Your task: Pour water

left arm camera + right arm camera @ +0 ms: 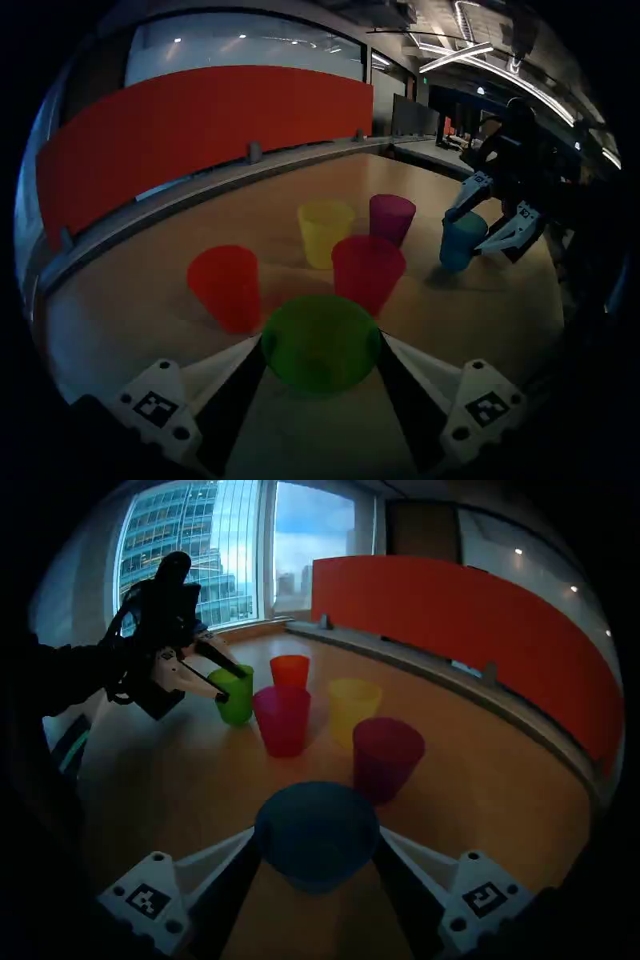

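Left gripper view: jaws clamp green cup point(320, 344); right's, blue cup point(462, 240).

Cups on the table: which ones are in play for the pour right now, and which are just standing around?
In the job:
green cup, gripped by the left gripper
blue cup, gripped by the right gripper

Standing idle on the table:
orange-red cup
yellow cup
crimson cup
purple cup
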`<action>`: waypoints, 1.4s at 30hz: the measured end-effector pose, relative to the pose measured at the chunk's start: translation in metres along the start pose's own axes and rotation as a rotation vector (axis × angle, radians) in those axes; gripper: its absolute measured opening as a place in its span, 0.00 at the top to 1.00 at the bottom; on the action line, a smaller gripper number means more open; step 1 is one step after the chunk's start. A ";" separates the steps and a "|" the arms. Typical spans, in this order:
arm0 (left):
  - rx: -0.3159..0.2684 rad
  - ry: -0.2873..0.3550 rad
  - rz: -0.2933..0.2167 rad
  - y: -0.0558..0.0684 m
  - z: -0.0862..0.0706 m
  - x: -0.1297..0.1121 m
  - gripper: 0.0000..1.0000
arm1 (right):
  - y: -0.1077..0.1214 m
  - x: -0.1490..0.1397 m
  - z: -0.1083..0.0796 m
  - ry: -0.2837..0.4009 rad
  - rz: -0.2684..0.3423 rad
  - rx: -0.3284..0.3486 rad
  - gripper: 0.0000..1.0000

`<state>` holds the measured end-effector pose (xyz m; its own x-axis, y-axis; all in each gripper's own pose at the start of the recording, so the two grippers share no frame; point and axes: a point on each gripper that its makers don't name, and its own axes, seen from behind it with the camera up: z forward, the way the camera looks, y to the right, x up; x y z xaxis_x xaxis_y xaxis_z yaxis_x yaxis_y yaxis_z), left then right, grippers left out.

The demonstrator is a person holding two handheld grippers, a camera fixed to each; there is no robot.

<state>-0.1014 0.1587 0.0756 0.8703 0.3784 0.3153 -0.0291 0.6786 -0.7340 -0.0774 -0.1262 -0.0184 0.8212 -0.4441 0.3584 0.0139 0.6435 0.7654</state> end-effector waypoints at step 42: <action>-0.018 0.349 0.016 0.057 -0.082 0.118 0.11 | -0.010 0.138 -0.062 0.335 0.000 -0.046 0.09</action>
<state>0.0401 0.1905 0.0215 0.9855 0.1487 0.0815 -0.0379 0.6618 -0.7487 0.0706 -0.1555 -0.0100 0.9630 -0.2190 0.1569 0.0332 0.6744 0.7376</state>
